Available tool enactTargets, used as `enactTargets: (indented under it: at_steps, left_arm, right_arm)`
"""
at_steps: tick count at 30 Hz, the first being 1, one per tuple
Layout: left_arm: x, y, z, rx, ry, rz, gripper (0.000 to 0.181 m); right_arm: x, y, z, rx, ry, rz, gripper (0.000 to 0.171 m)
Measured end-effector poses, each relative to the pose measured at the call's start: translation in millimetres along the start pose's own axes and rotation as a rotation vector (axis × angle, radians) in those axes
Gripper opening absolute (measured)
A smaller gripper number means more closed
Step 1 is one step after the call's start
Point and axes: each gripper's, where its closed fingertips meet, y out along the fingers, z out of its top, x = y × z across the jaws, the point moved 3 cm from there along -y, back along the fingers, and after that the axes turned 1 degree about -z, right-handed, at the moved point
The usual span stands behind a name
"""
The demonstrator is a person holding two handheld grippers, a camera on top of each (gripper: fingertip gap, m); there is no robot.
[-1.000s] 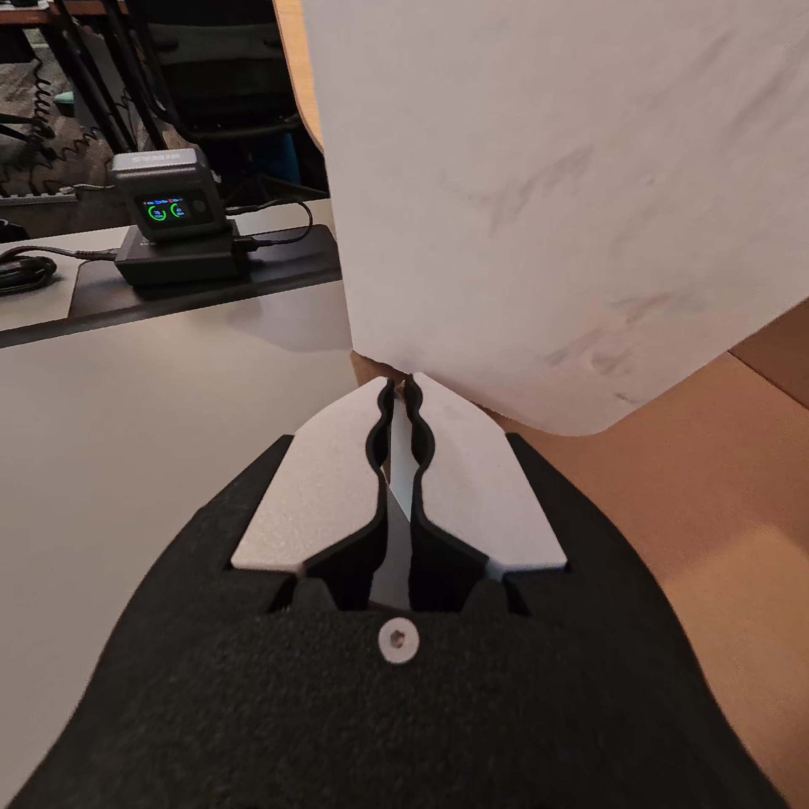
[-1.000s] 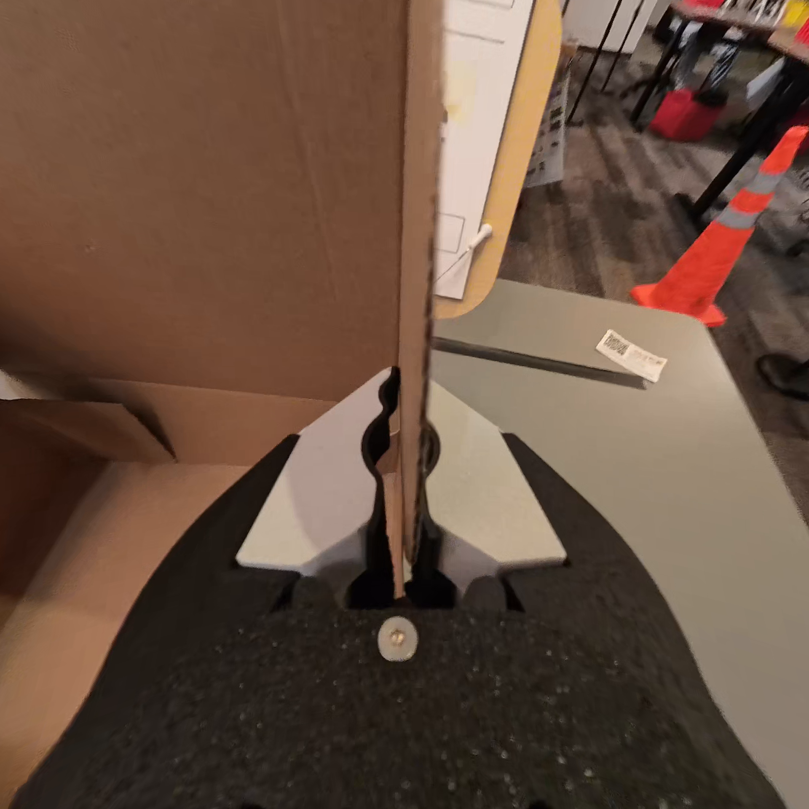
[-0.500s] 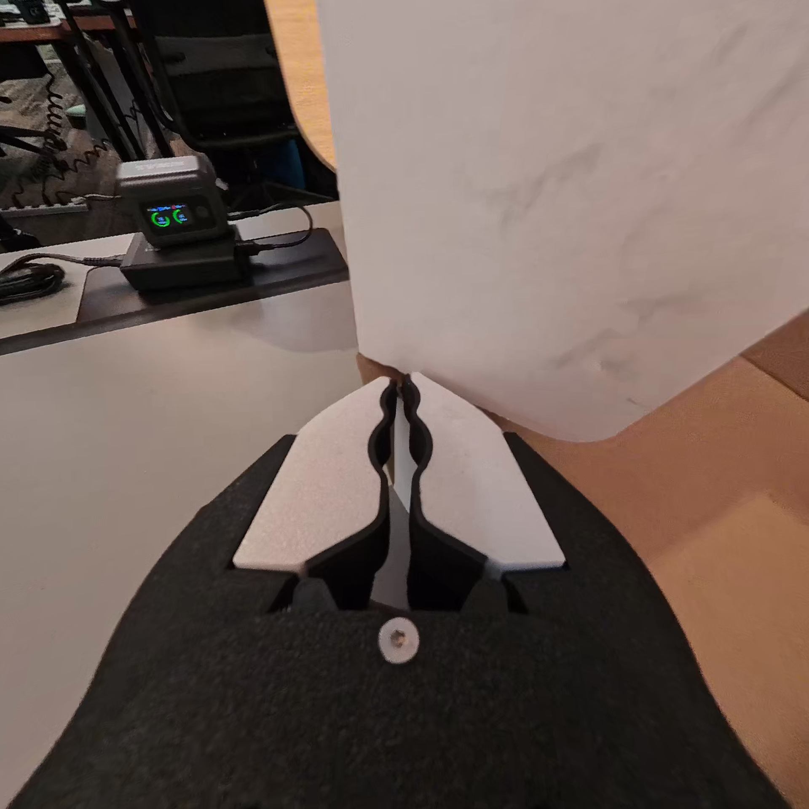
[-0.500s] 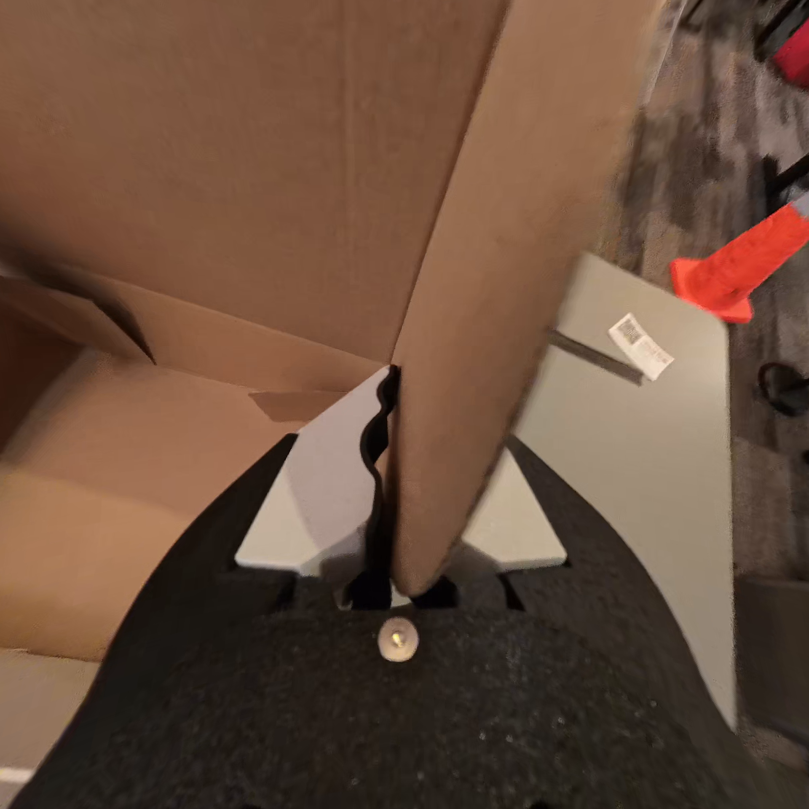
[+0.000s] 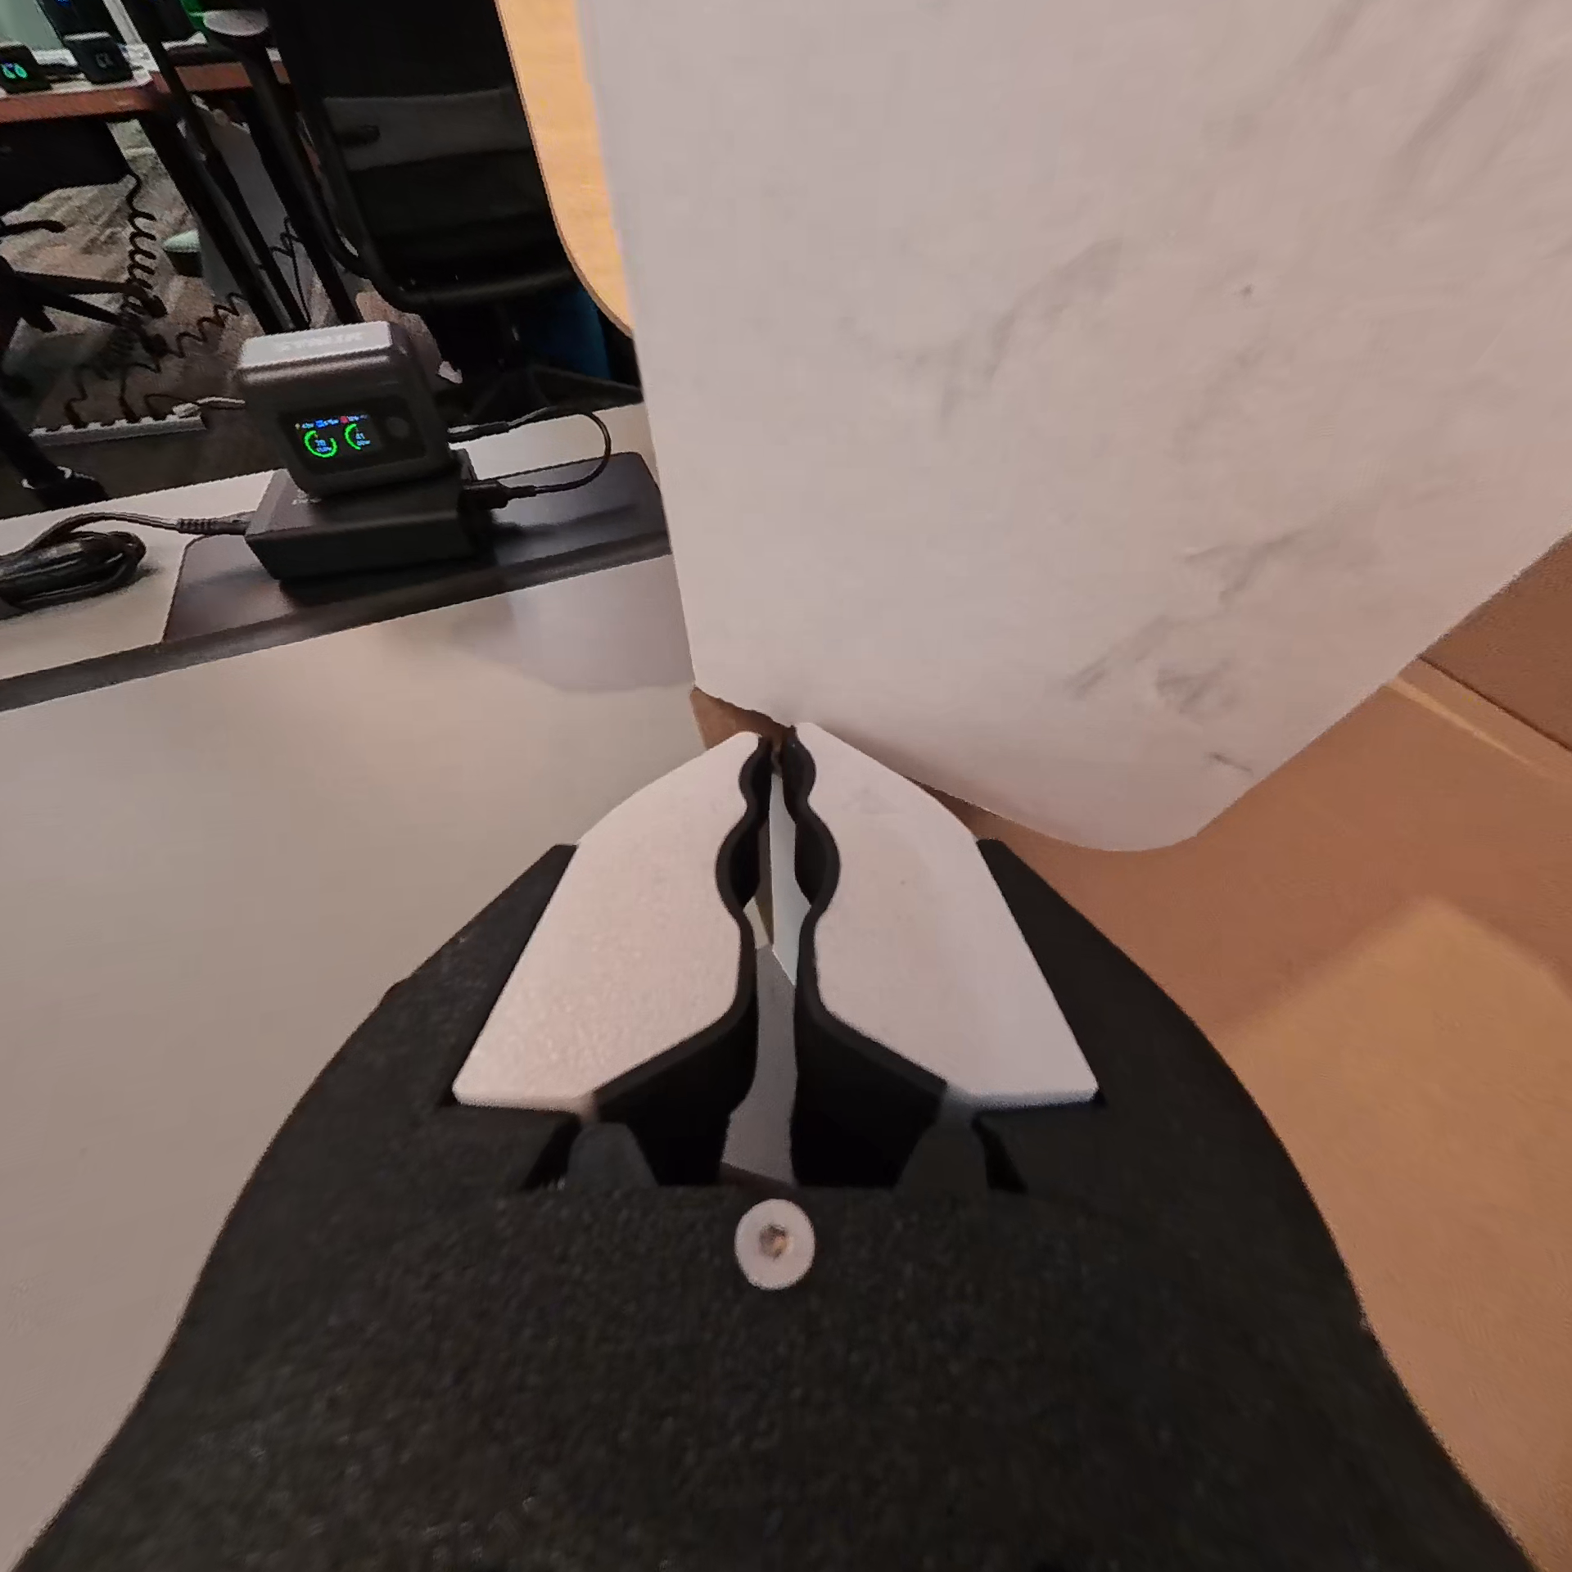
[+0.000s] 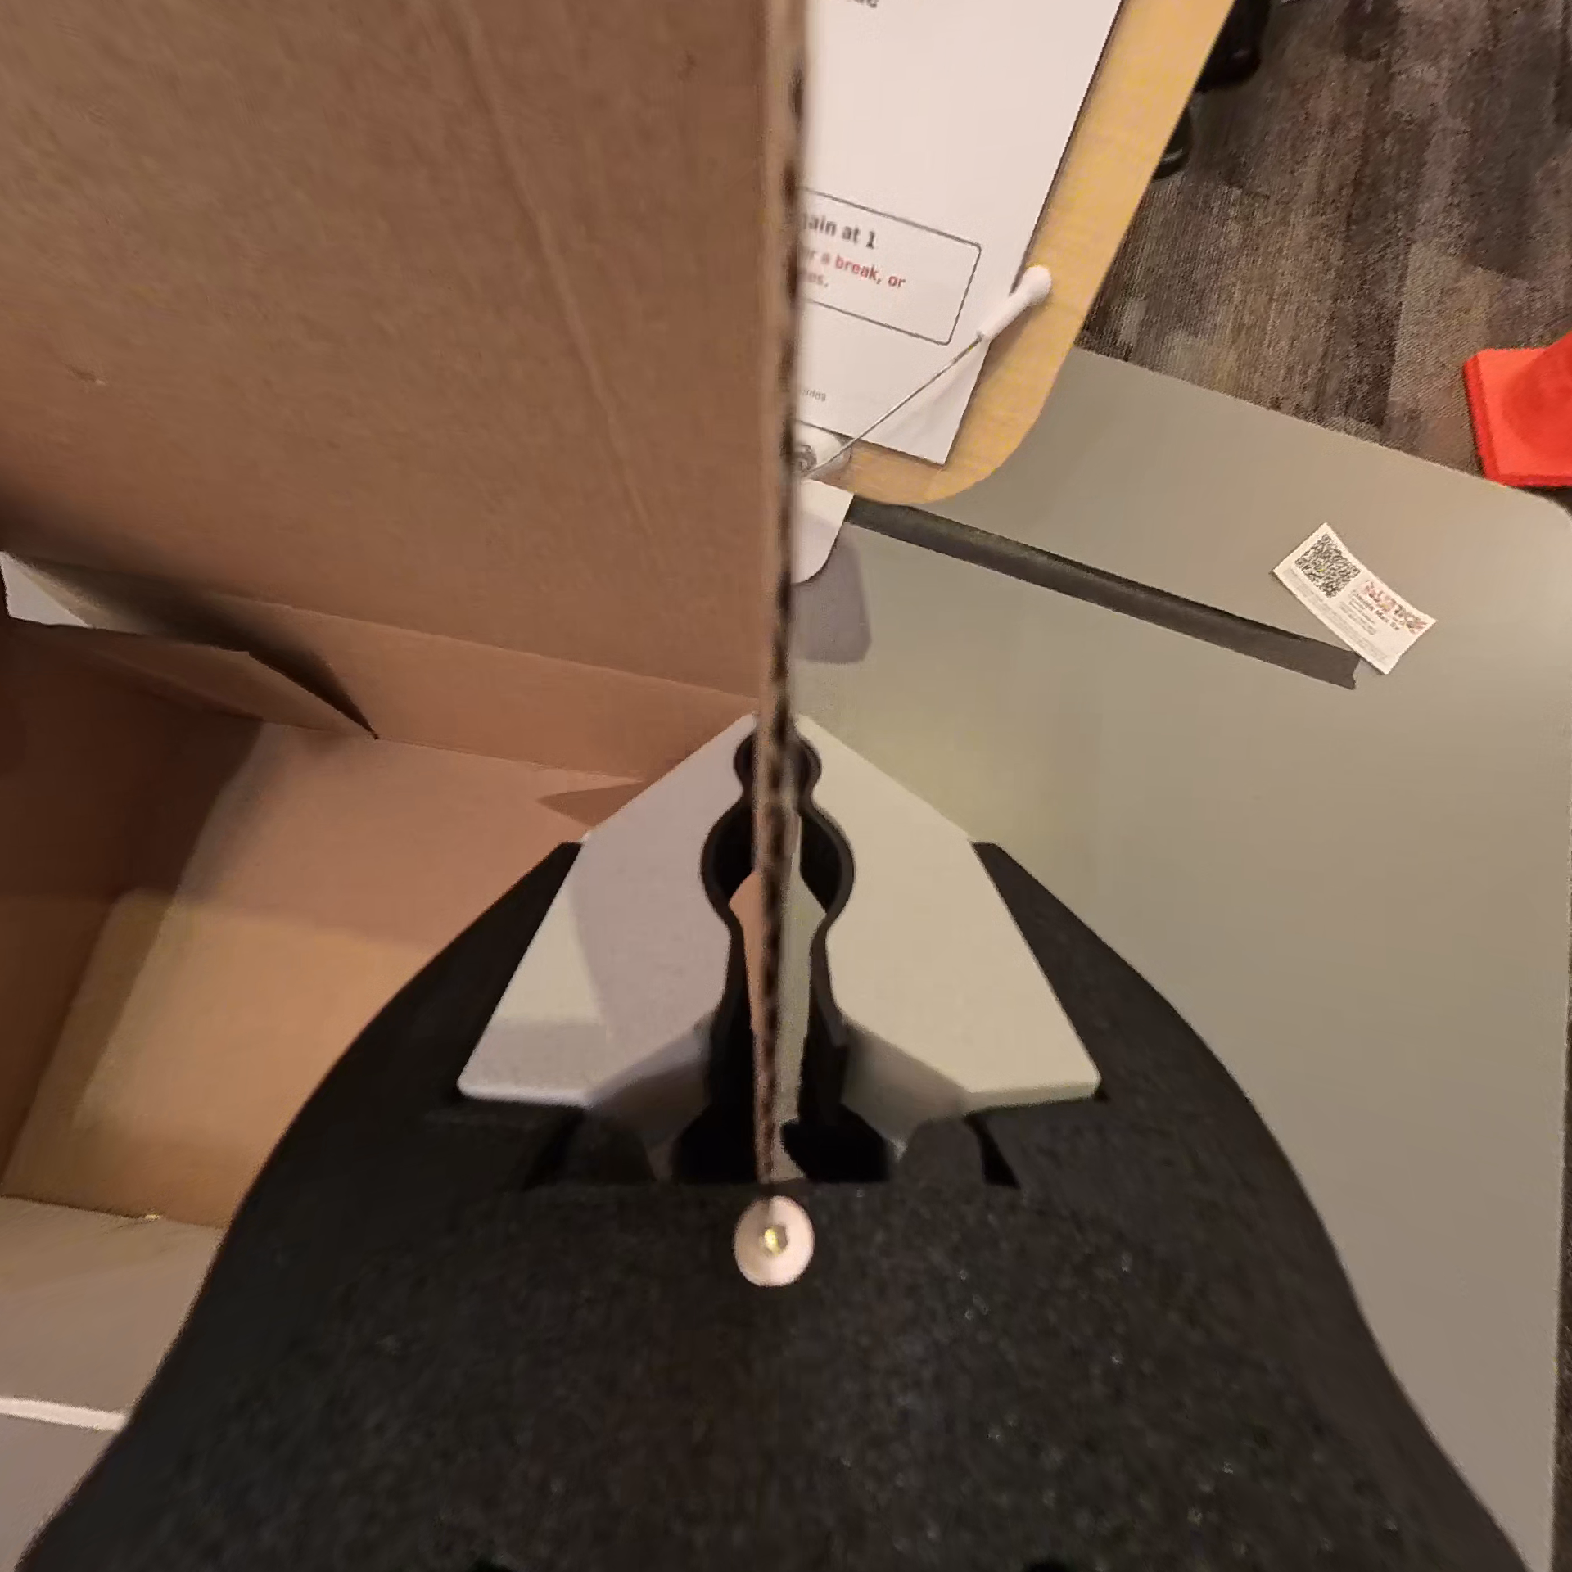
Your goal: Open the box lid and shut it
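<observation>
The box is open cardboard, brown inside (image 6: 298,893) and white outside. My left gripper (image 5: 778,740) is shut on the lower corner of a lid flap (image 5: 1063,383), whose white face stands upright and fills the upper right of the left wrist view. The box's brown floor (image 5: 1361,1063) lies to the right of it. My right gripper (image 6: 778,748) is shut on the edge of another lid flap (image 6: 425,340). That flap stands upright, seen edge-on, with its brown inner face to the left. Neither gripper shows in the other's view.
The box stands on a grey table (image 5: 213,893). A dark charger with a lit screen (image 5: 340,417) and cables sits on a black mat (image 5: 408,570) at the far left. A tan board with a white sheet (image 6: 902,213), a sticker (image 6: 1352,595) and an orange cone base (image 6: 1523,408) lie to the right. The grippers' ends are close to 30 cm from one another.
The right gripper's flap swung askew half a second ago and now stands edge-on again, closer in view. The left gripper and its white flap have barely shifted.
</observation>
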Motion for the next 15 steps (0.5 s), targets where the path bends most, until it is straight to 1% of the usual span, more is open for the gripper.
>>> enactTargets:
  at_steps: [2,4,8,11,15]
  left_arm:
    - [0,0,0,0.004,-0.008,-0.002,0.001]
    - [0,0,0,0.020,-0.027,-0.013,0.001]
    - [1,0,-1,0.045,-0.052,-0.030,0.002]
    - [0,-2,-1,0.058,-0.066,-0.069,0.002]
    - [1,-9,0,0.053,-0.138,-0.173,0.006]
  right_arm:
    - [-2,0,3,0.003,0.020,0.005,0.000]
    - [-2,4,-2,0.022,0.082,-0.006,0.001]
    - [-2,11,-18,0.156,0.190,-0.044,0.000]
    - [-4,11,-27,0.242,0.146,-0.091,0.002]
    - [-4,7,-36,0.289,0.094,-0.149,0.001]
